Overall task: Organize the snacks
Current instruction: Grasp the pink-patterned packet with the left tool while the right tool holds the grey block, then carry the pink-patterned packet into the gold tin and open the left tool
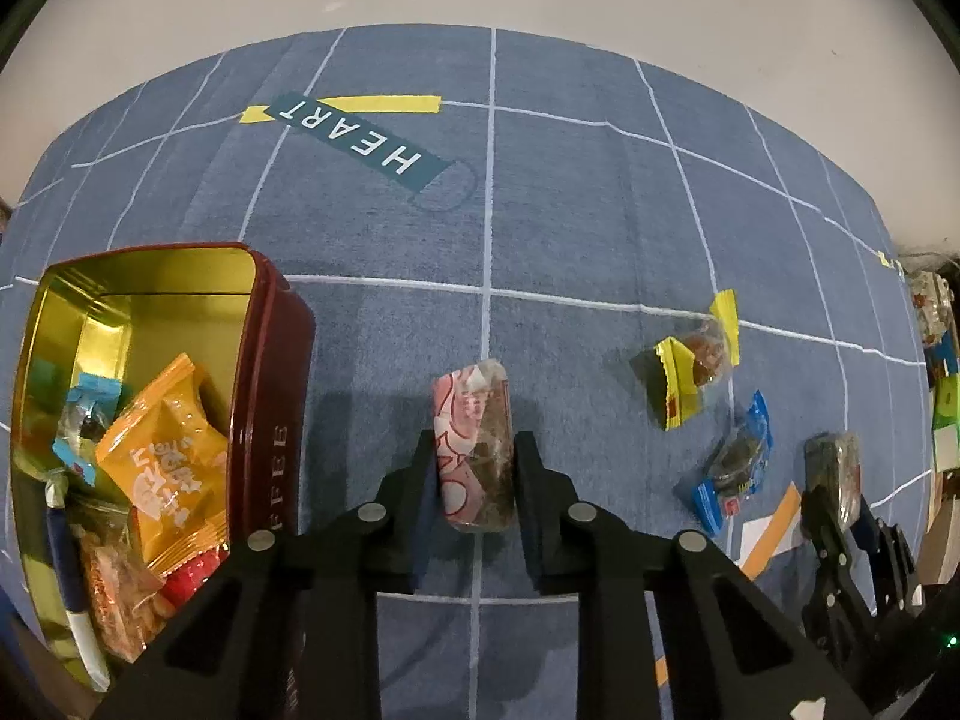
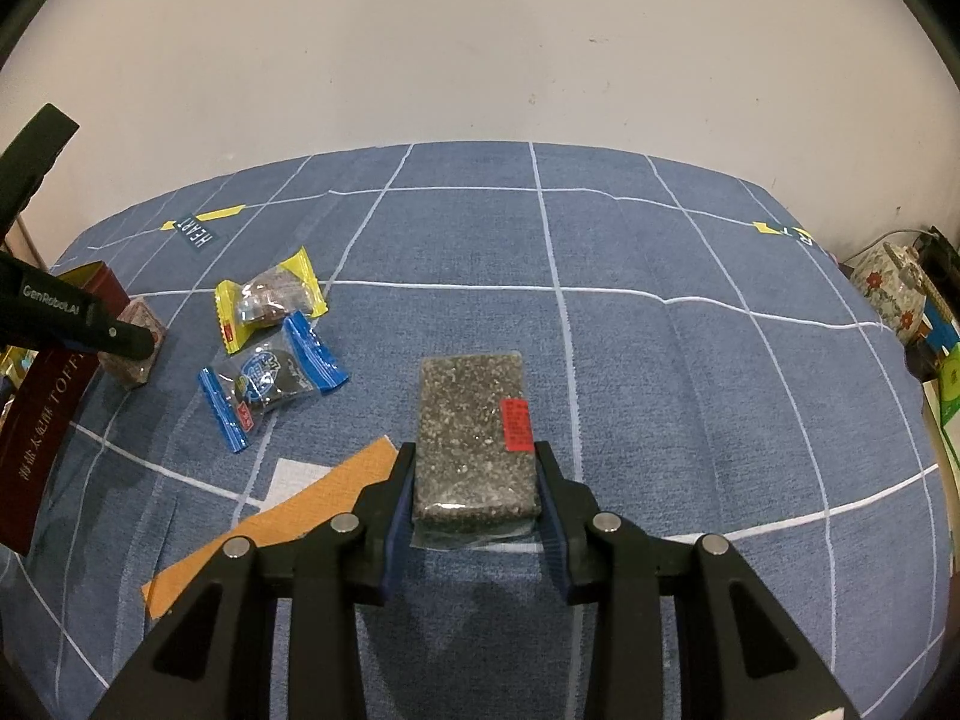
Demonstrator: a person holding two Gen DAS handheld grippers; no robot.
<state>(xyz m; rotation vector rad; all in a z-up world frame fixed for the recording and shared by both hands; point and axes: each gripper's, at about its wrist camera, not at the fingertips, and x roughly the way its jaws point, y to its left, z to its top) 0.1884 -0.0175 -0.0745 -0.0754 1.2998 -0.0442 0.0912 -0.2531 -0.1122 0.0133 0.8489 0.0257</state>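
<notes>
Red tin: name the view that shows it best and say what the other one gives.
The left wrist view. There the red tin shows its open gold inside with snacks in it, beside the left gripper, which is shut on a pink-wrapped snack. The right wrist view shows only its outer wall at the left edge.

Far cloth (image 1: 570, 120) lies bare; red tin (image 1: 273, 396) blocks left, two wrapped candies (image 2: 273, 336) crowd the middle.

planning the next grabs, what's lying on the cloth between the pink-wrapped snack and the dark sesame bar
In the left wrist view, two loose snacks lie between the pink-wrapped snack and the dark sesame bar: a yellow-wrapped candy and a blue-wrapped candy.
</notes>
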